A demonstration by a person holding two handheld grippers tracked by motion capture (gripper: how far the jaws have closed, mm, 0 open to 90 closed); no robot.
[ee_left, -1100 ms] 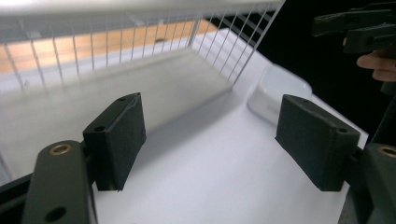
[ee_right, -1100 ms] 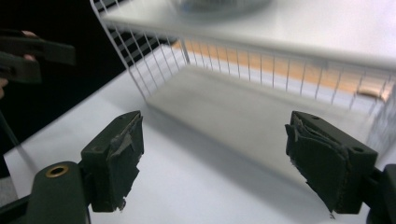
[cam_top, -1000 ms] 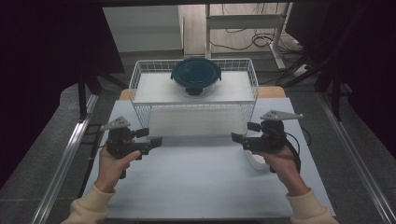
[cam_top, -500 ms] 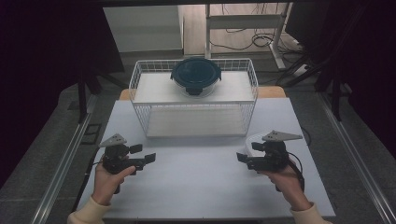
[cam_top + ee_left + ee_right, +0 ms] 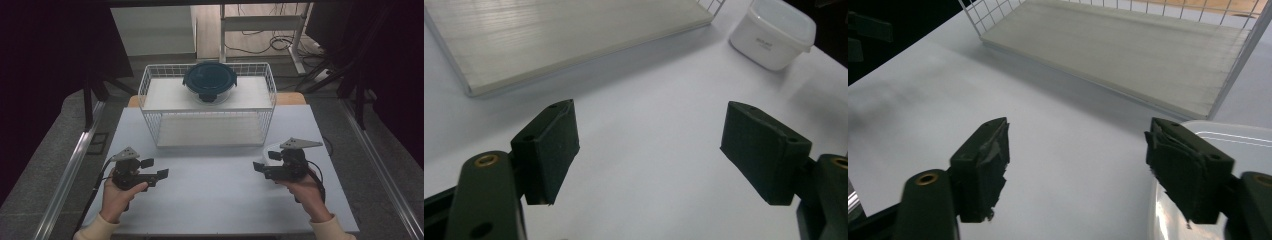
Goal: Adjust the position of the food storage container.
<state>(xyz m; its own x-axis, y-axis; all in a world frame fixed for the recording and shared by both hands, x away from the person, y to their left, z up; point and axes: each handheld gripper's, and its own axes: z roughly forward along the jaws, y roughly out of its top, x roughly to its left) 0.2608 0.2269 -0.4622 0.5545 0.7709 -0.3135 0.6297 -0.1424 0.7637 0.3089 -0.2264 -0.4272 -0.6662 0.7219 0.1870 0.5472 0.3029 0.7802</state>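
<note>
The left tool (image 5: 152,169) sits low over the left part of the table (image 5: 215,200), its jaws spread with nothing between them, pointing inward across the bare white top. From it the tub (image 5: 774,32) lies well apart, far across the table toward the other hand.

In the middle stands the wire rack (image 5: 150,95), with a dark-lidded bowl (image 5: 210,80) on its upper shelf; neither tool is near that.

The right tool (image 5: 265,167) is much the nearer one: the tub (image 5: 272,150) sits on the table just beside it, at the rack's front right corner, on the far side of the jaws. These have just been closing a little but stand spread, with nothing between the pads. In the right gripper view the tub (image 5: 1208,200) lies under and past the right-hand jaw, off the tool's line.

The tub is small, white, translucent, with rounded corners and its lid on; it shows no clear long axis.
</note>
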